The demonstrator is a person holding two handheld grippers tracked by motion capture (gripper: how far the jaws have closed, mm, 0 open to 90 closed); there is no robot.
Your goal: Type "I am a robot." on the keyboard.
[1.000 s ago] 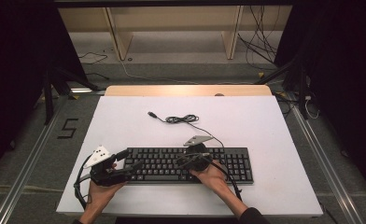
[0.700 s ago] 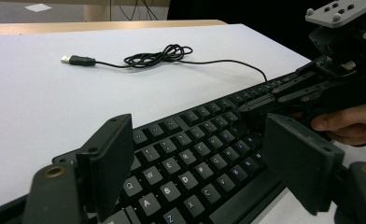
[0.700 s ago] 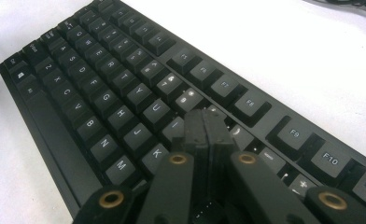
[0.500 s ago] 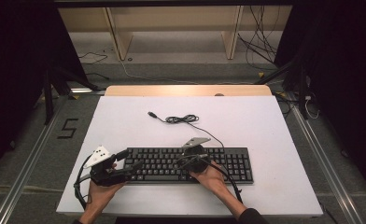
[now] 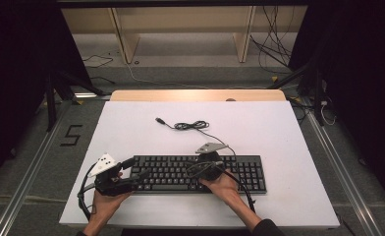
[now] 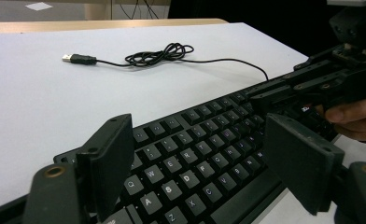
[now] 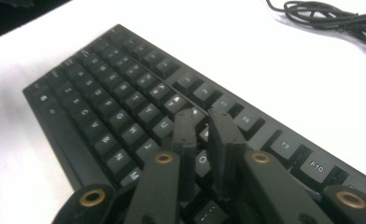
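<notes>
A black keyboard (image 5: pixel 198 173) lies near the near edge of the white table (image 5: pixel 279 142), its cable (image 5: pixel 193 126) coiled farther back. The left gripper (image 5: pixel 140 173) hovers at the keyboard's left end, its 2 jaws spread wide over the keys without pressing them. The right gripper (image 5: pixel 196 169) sits over the keyboard's middle; its 2 jaws have just been opening slightly, a narrow gap with nothing between them.
</notes>
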